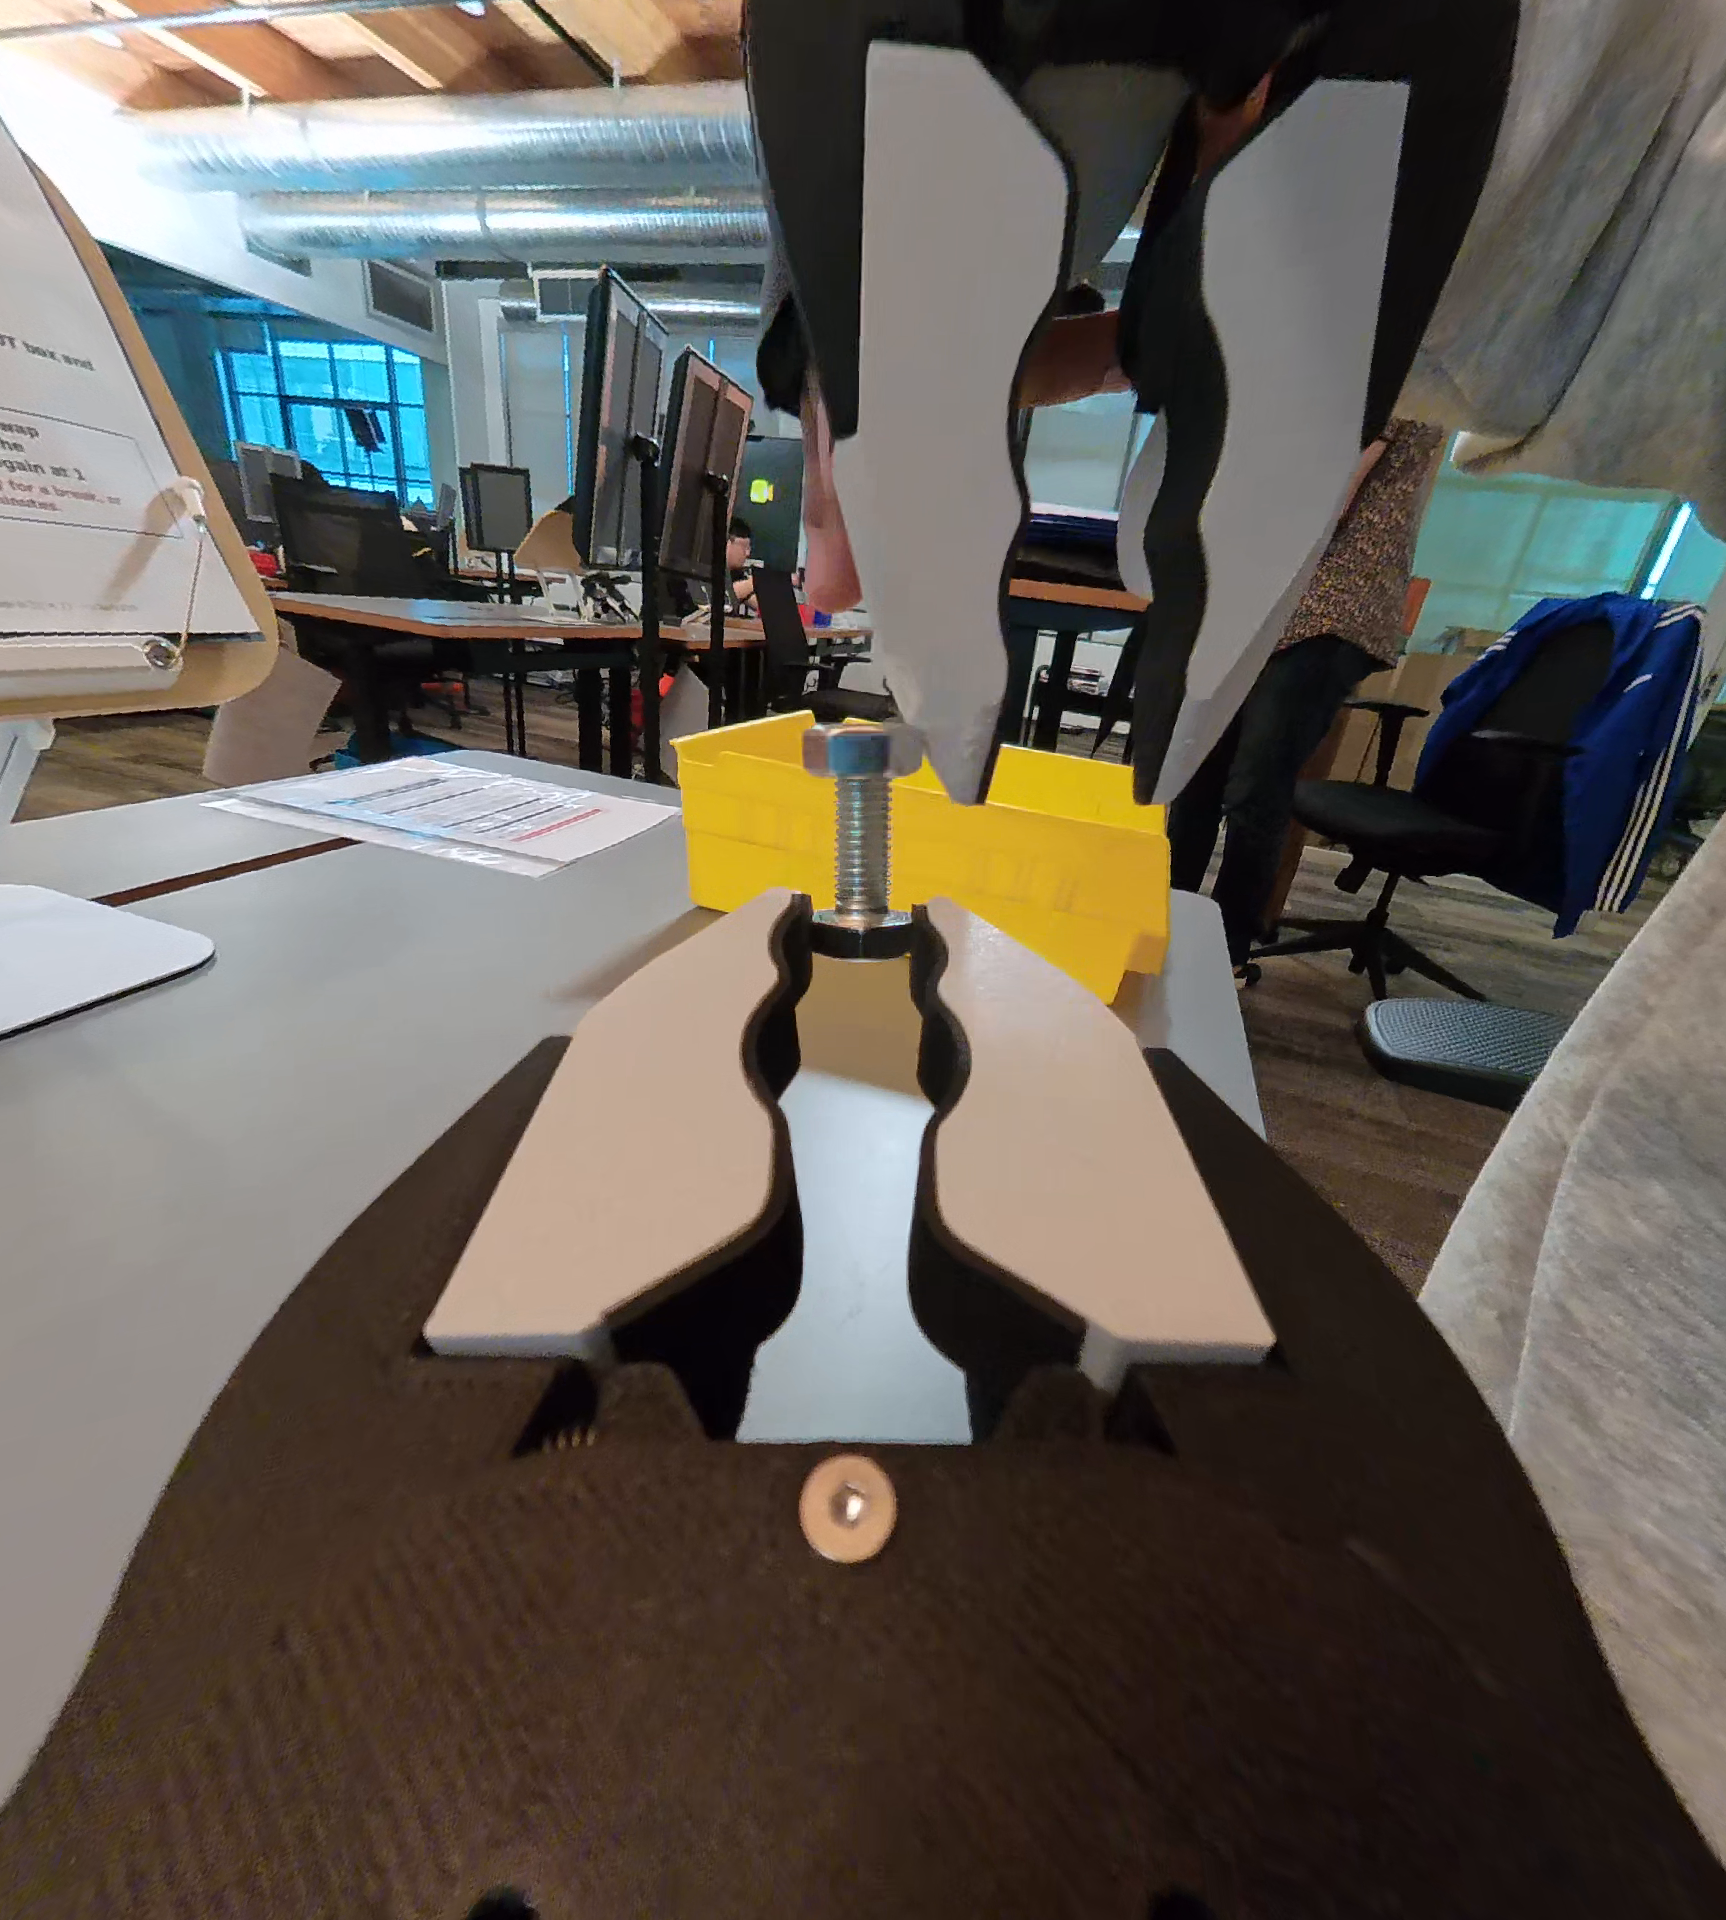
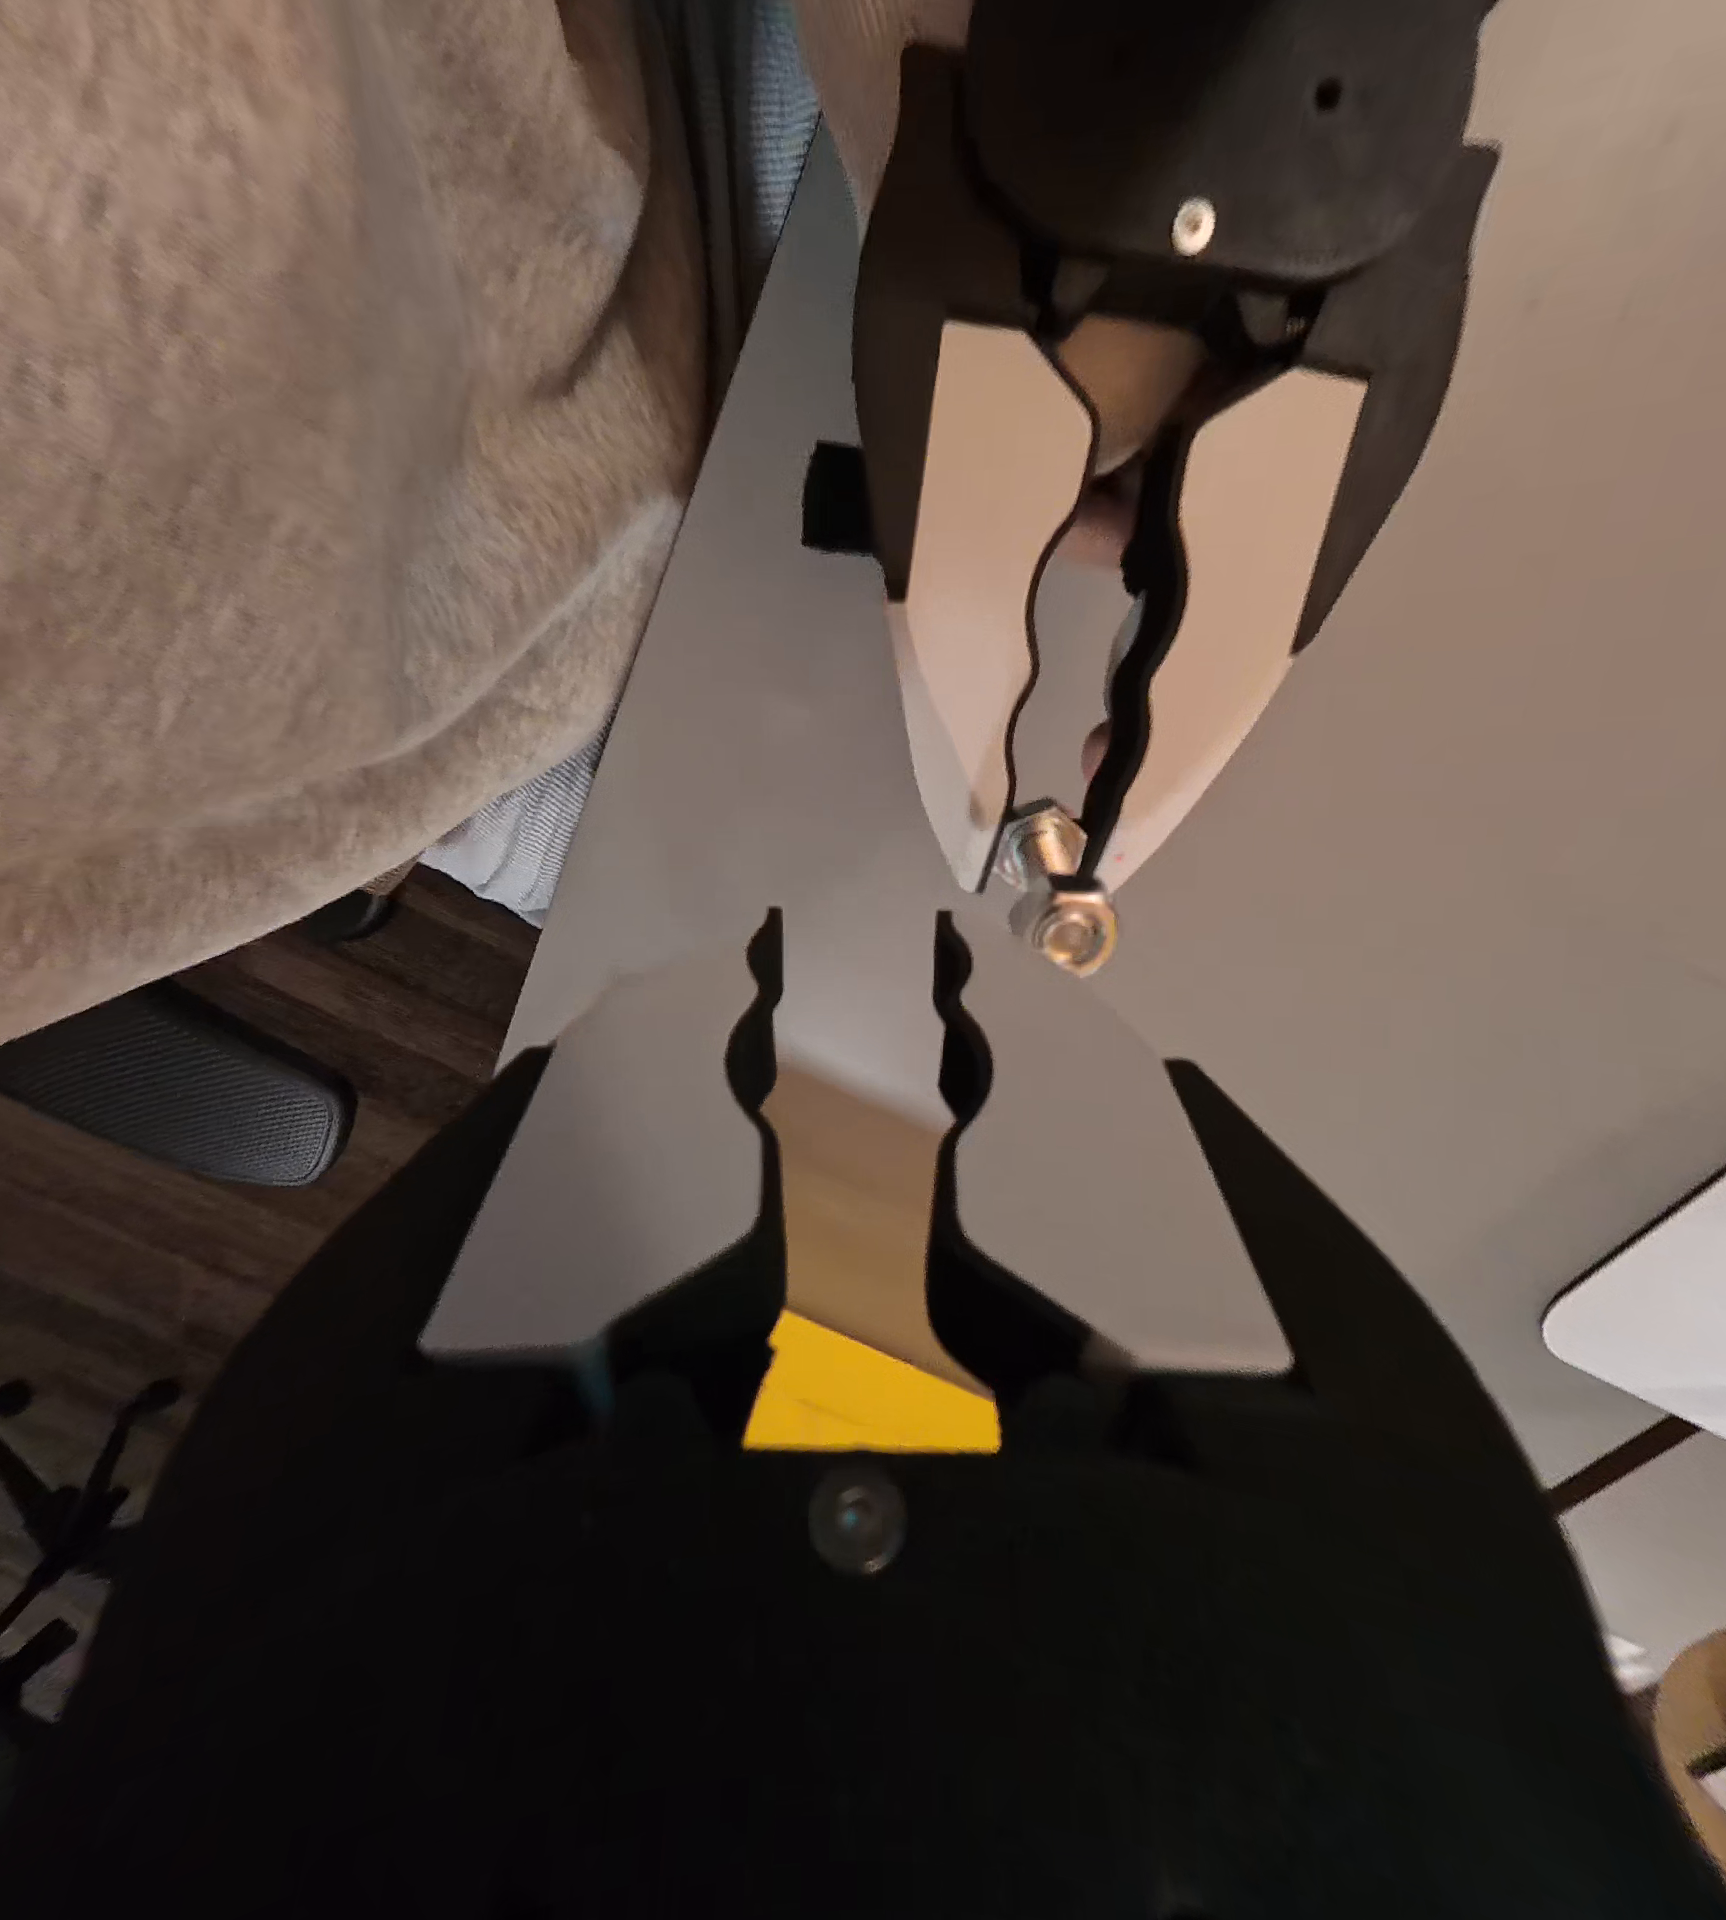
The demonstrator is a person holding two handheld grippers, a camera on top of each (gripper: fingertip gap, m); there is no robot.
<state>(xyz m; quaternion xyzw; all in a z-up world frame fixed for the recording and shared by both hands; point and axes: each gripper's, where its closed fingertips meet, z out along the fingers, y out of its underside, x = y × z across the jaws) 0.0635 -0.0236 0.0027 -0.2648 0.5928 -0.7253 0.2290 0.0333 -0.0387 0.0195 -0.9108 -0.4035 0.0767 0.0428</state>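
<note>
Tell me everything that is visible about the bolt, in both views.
The bolt is silvery metal with a hexagonal head and a threaded shank. It stands upright, head on top. A hex nut sits low on its thread, and the left gripper is shut on the bolt there, holding it above the grey table. The right gripper, open, hovers beside the head; whether it touches is unclear. Behind stands a yellow bin.
</note>
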